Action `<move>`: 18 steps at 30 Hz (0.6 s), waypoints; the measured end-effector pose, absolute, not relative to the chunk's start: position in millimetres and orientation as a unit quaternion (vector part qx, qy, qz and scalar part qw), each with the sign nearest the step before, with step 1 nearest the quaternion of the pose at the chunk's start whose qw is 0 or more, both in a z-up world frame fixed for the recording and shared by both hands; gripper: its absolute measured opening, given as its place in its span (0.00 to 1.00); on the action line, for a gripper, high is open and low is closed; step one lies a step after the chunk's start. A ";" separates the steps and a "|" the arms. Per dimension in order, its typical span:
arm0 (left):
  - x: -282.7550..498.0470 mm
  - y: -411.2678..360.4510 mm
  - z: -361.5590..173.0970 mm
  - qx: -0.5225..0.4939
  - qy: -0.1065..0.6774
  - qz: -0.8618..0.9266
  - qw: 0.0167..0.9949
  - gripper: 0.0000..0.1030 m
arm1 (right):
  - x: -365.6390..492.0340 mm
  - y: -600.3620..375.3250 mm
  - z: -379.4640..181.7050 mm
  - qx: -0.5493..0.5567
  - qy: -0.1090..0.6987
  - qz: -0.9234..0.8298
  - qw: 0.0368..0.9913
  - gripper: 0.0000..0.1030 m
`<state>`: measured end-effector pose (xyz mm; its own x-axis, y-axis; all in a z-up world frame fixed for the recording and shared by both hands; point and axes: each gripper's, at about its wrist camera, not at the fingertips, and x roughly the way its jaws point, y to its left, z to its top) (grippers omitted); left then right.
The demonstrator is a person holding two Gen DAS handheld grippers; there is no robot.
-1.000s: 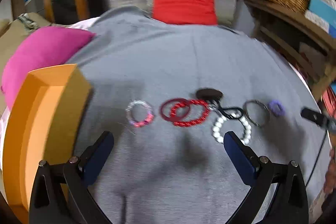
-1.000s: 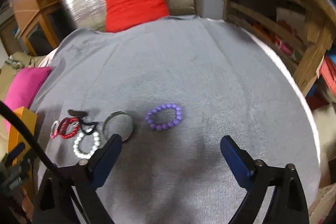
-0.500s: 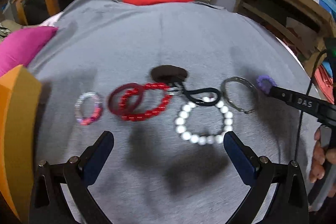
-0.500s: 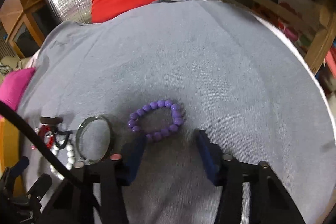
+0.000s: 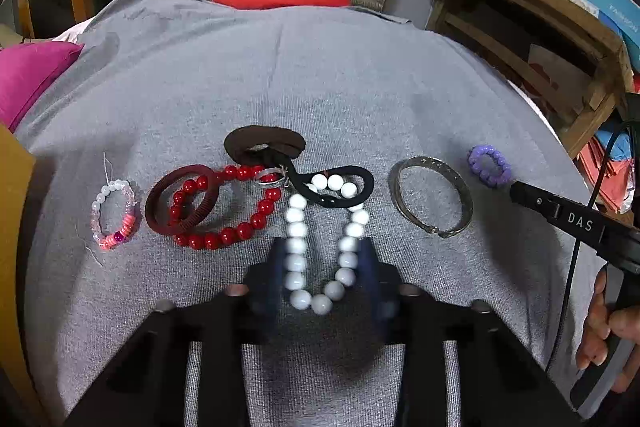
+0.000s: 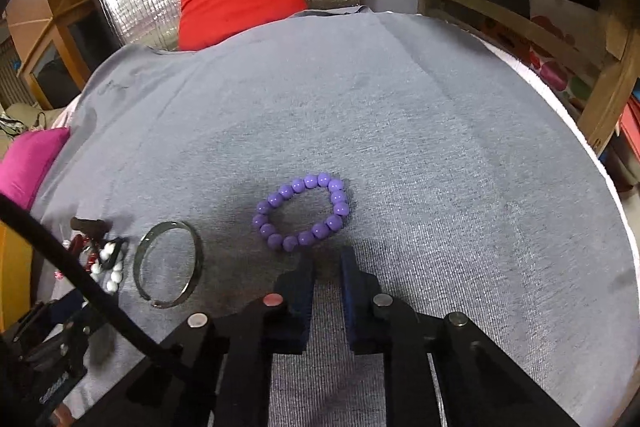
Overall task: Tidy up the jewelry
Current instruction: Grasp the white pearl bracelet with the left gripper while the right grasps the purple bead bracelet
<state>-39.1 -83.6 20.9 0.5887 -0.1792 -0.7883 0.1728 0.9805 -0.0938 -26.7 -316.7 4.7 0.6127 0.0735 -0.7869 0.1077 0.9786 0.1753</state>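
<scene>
- Looking at your left claw (image 5: 323, 269), the fingers are partly drawn in and sit on either side of the white bead bracelet (image 5: 322, 245), straddling its near end. I can't tell whether the pads are actually pressing the beads yet.
- That bracelet is stretched long, running straight away from the left claw, and its far end is tucked under a black hair tie (image 5: 340, 187). My guess is that's your snag risk when you lift.
- Your right claw (image 6: 326, 287) is nearly pressed together, pinching nothing.
- The purple bead bracelet (image 6: 302, 213) lies just ahead of the right claw's tips, slightly left of centre, apart from them.
- Everything sits on the grey cloth (image 6: 440, 167). The metal bangle (image 6: 168, 263) lies left of the purple bracelet, between it and the white one.
- So each hand is nearest its own bracelet.
</scene>
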 end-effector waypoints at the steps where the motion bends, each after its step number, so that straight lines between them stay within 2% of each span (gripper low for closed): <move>1: -41.0 -81.3 21.3 -0.008 0.442 -0.105 0.891 0.22 | -26.2 -318.2 5.3 0.109 0.443 -0.006 0.890 0.13; 2: -42.6 -80.3 21.2 -0.011 0.443 -0.109 0.890 0.18 | -26.8 -322.5 6.2 0.123 0.447 0.001 0.886 0.13; 4: -48.4 -78.3 22.0 -0.010 0.444 -0.119 0.888 0.18 | -23.0 -325.0 8.0 0.148 0.447 0.013 0.882 0.16; 5: -49.8 -80.3 21.4 -0.006 0.444 -0.122 0.888 0.18 | -22.3 -327.3 9.0 0.154 0.449 0.013 0.880 0.25; 6: -52.5 -75.8 25.3 -0.005 0.445 -0.124 0.887 0.09 | -22.0 -329.9 9.6 0.159 0.451 0.012 0.878 0.32; 8: -62.2 -70.8 27.4 -0.006 0.447 -0.131 0.885 0.09 | -21.4 -333.8 11.2 0.174 0.444 0.011 0.879 0.54; 9: -65.7 -69.3 28.9 -0.004 0.447 -0.131 0.885 0.09 | -20.4 -334.7 11.8 0.178 0.442 0.007 0.879 0.56; 14: -81.5 -67.6 38.4 0.028 0.431 -0.121 0.894 0.09 | -9.8 -331.7 13.3 0.181 0.426 -0.010 0.886 0.54; 15: -85.3 -66.6 42.5 0.035 0.423 -0.118 0.898 0.09 | -5.9 -330.4 10.6 0.179 0.429 -0.022 0.885 0.50; 17: -89.5 -64.3 49.6 0.042 0.411 -0.114 0.903 0.09 | 0.2 -329.2 3.4 0.182 0.435 -0.036 0.881 0.31; 18: -93.0 -62.5 54.7 0.048 0.401 -0.109 0.908 0.09 | 1.6 -328.0 1.8 0.174 0.436 -0.045 0.882 0.28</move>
